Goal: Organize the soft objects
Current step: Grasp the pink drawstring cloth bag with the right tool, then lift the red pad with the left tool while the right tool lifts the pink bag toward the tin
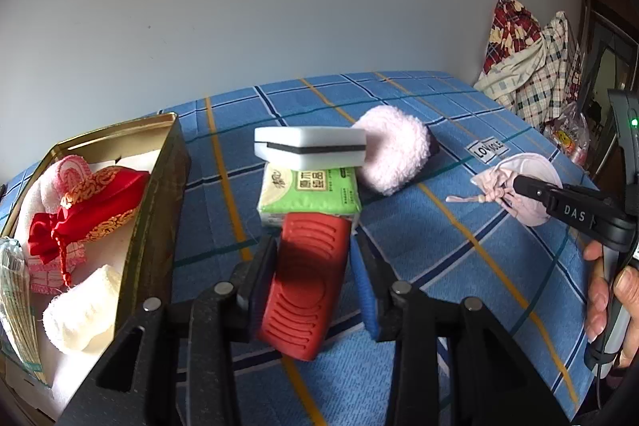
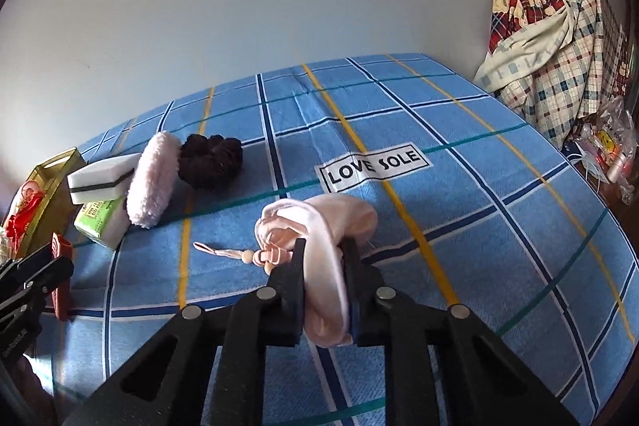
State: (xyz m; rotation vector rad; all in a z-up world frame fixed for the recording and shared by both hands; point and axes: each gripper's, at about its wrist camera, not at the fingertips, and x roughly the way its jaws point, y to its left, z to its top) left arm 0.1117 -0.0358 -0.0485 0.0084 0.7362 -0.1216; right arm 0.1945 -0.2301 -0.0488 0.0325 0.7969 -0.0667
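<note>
Your gold metal box (image 1: pixel 159 186) holds one red satin pouch (image 1: pixel 100 202), one cream knit roll (image 1: pixel 82 314), while your left claw (image 1: pixel 315 266) clamps one red ribbed block (image 1: pixel 307 274) and your right claw (image 2: pixel 323 262) pinches one pink drawstring pouch (image 2: pixel 327 226).

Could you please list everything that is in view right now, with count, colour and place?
bedsheet: one, blue plaid, covers the bed.
box: one, gold, left edge of the bed.
red pouch: one, red and gold, in the box.
towels: two, pink and cream, in the box.
sponge: one, white with a black band, on the tissue pack.
tissue pack: one, green.
fluffy pad: one, pale pink, leaning on the sponge.
scrunchie: one, dark brown, behind the pad.
red block: one, between the left jaws.
pink pouch: one, pale pink, in the right jaws.
bedding pile: plaid, far right.
left hand-held gripper: black.
right hand-held gripper: black.
hand: holds the right gripper.
</note>
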